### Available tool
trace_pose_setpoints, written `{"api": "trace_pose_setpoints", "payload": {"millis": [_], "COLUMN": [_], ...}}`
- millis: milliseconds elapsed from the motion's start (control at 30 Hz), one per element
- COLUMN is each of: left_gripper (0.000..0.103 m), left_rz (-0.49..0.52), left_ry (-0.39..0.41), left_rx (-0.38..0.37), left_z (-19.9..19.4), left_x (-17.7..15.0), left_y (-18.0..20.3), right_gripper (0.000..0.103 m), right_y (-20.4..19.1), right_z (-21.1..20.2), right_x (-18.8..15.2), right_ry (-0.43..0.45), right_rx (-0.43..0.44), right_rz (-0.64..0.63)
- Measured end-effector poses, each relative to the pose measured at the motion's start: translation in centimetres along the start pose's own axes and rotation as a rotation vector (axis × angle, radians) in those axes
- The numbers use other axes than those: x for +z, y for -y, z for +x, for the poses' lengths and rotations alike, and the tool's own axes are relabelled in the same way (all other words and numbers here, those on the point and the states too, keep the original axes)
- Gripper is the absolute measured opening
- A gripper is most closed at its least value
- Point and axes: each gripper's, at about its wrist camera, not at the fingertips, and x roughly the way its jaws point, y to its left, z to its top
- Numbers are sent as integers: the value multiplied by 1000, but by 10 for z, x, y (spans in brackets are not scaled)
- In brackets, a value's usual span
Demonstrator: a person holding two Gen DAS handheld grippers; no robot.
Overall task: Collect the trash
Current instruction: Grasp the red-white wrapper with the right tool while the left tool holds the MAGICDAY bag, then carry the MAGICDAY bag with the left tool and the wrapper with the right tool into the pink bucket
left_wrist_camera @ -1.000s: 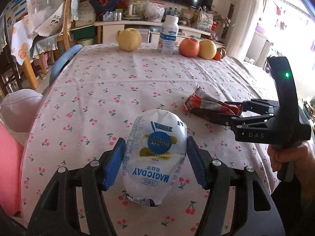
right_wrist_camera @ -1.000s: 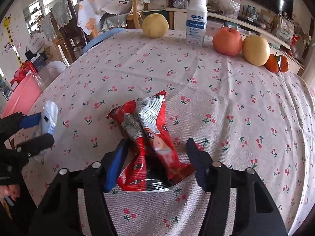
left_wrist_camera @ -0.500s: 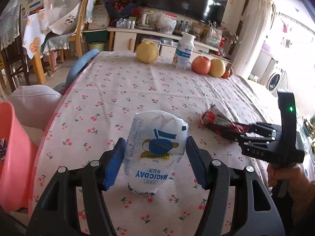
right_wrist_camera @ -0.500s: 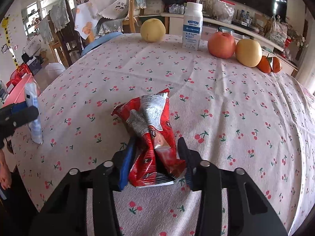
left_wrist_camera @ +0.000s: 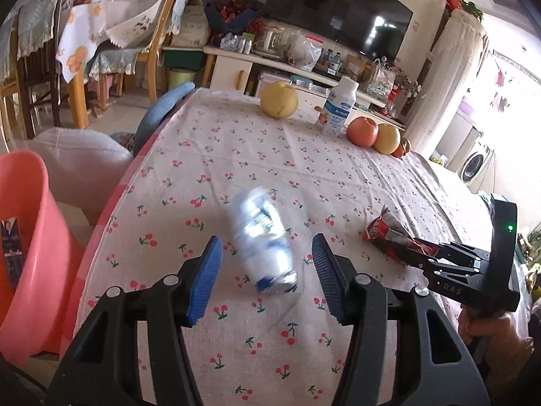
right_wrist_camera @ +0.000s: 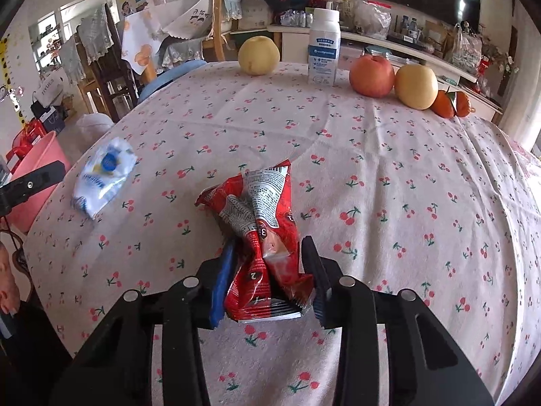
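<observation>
A white and blue drink pouch (left_wrist_camera: 260,216) shows blurred and tilted over the cherry-print tablecloth (left_wrist_camera: 236,155), near the table's left edge. My left gripper (left_wrist_camera: 266,240) straddles it with jaws closing, and a gap shows on both sides, so the blue pads (left_wrist_camera: 206,270) do not touch it. The right wrist view shows the pouch (right_wrist_camera: 103,177) loose on the cloth. My right gripper (right_wrist_camera: 267,245) is shut on the lower end of a crumpled red snack wrapper (right_wrist_camera: 260,199). In the left wrist view that gripper (left_wrist_camera: 405,253) holds the wrapper (left_wrist_camera: 385,228) at the right.
A pink plastic bin (left_wrist_camera: 23,253) stands on the floor by the table's left edge. At the far side sit a yellow pear (left_wrist_camera: 279,103), a white bottle (left_wrist_camera: 338,111), an apple (left_wrist_camera: 362,132) and more fruit. Chairs and a cabinet lie beyond.
The pouch was gripped upright between the left pads; now it is free of them, tilted and blurred. The left gripper moved back toward the table edge. The right jaws closed on the wrapper.
</observation>
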Motion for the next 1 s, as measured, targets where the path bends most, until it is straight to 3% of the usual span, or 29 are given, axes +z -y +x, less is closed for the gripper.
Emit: {"api": "trace_pose_setpoints", "payload": {"millis": [67,133,300,500,600,800,867,933,1000], "left_gripper": [61,76,83,83,83,82,78,61,59], "left_rz": [-11,-26,-26,-7,6,34,37,34,15], "left_ry": [-21,-37,-74,-130,-153,-140,-135,-128,-125], "left_rx": [-9,-7,8,30,79,136,152,164,151], "left_z": [3,7,23,49,61,67,67,66,65], "left_x": [-1,-2,-1,5,6,8,8,9,10], "left_y": [-3,-6,-3,8,13,20,21,19,15], "right_gripper": [41,41,41,41,41,41,41,41,41], "right_y": [-4,-8,-14,-15,-14,-15,-15,-16,-17], "right_z": [-1,-1,-1,0,-1,-2,-2,-3,-5], "right_x": [-1,-2,-2,-2,-3,-3,-2,-2,-1], "right_ry": [3,4,8,13,13,10,12,16,22], "right_rx": [0,2,9,14,26,37,43,47,49], "right_rz": [-11,-17,-32,-53,-57,-68,-66,-65,-64]}}
